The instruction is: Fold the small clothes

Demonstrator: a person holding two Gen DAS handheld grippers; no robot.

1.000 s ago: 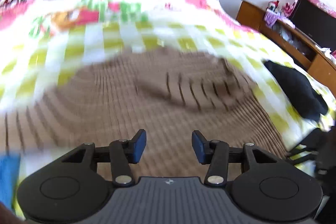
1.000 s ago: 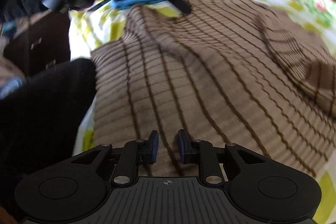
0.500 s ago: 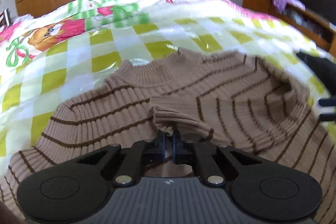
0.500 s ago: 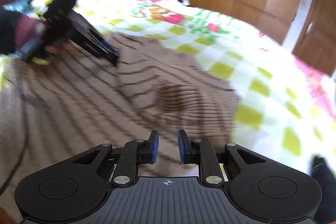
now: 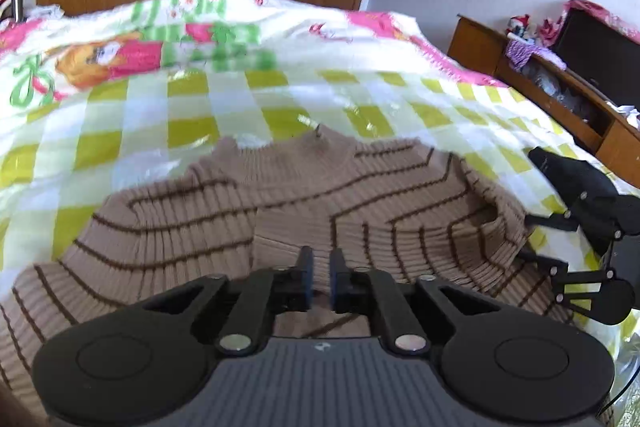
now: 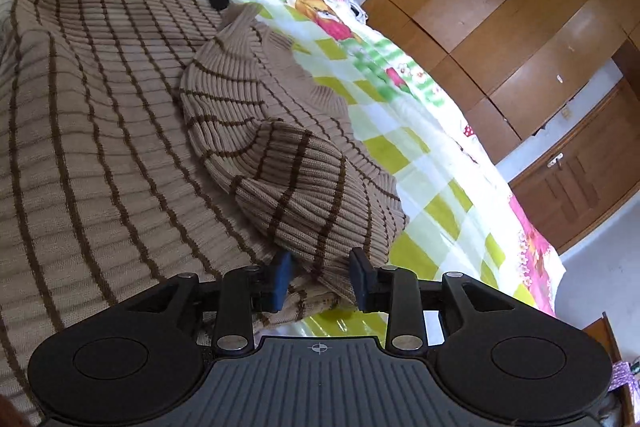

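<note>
The left hand-held gripper (image 5: pixel 320 277), pinched on a sleeve cuff half a second ago, now has its jaws a narrow gap apart with the cuff dropped just ahead on the sweater (image 5: pixel 280 203) spread over the bed (image 5: pixel 160 115). The right hand-held gripper (image 6: pixel 320 277) has opened wide around the other folded-in sleeve (image 6: pixel 296 187), so both sleeves look laid in.

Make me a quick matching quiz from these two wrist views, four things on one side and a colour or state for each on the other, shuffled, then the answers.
1. sweater
2. bedspread
3. left gripper
4. right gripper

A. jaws wide, a sleeve fold between them
B. tan with dark brown stripes
C. jaws nearly shut, narrow gap
D. yellow-green and white checks

Pairs: 1-B, 2-D, 3-C, 4-A
</note>
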